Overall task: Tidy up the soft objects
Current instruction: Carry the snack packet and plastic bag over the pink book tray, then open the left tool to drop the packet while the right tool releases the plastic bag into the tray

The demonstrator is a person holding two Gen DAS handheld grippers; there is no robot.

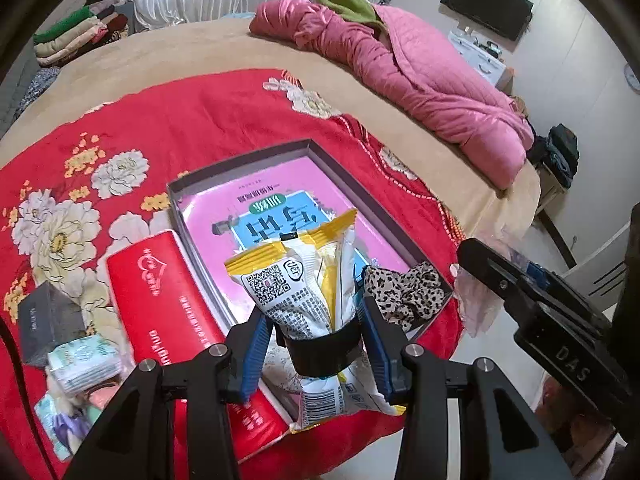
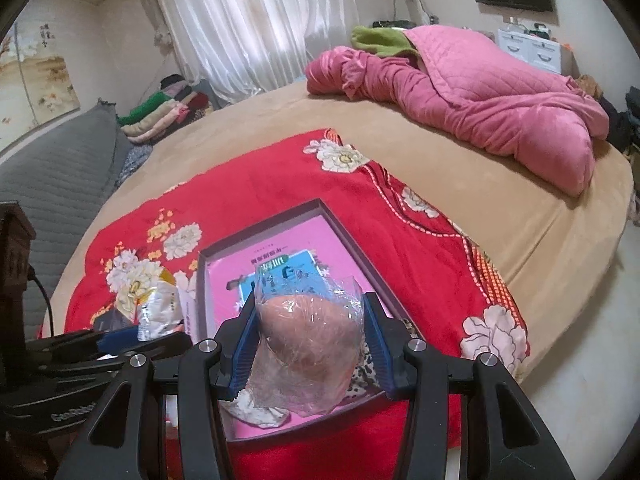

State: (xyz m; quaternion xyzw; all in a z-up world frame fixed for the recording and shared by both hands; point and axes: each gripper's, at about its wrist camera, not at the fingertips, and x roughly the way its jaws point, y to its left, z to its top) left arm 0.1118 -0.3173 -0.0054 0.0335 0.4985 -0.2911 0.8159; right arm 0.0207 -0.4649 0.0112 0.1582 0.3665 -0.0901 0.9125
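My left gripper (image 1: 316, 312) is shut on a yellow and white snack packet (image 1: 296, 280), held upright over the near end of a shallow grey box (image 1: 240, 160) with a pink printed bottom. A leopard-print scrunchie (image 1: 404, 292) lies in the box's near right corner. My right gripper (image 2: 312, 320) is shut on a clear plastic bag with something soft and pinkish inside (image 2: 308, 340), above the same box (image 2: 260, 220). The left gripper's packet (image 2: 156, 312) shows at the left in the right wrist view.
A red tissue pack (image 1: 168, 296) lies left of the box on the red flowered blanket (image 1: 200, 120). A dark grey box (image 1: 48, 316) and small tissue packs (image 1: 84, 364) sit further left. A pink quilt (image 1: 420, 80) and folded clothes (image 1: 72, 36) lie at the bed's far side.
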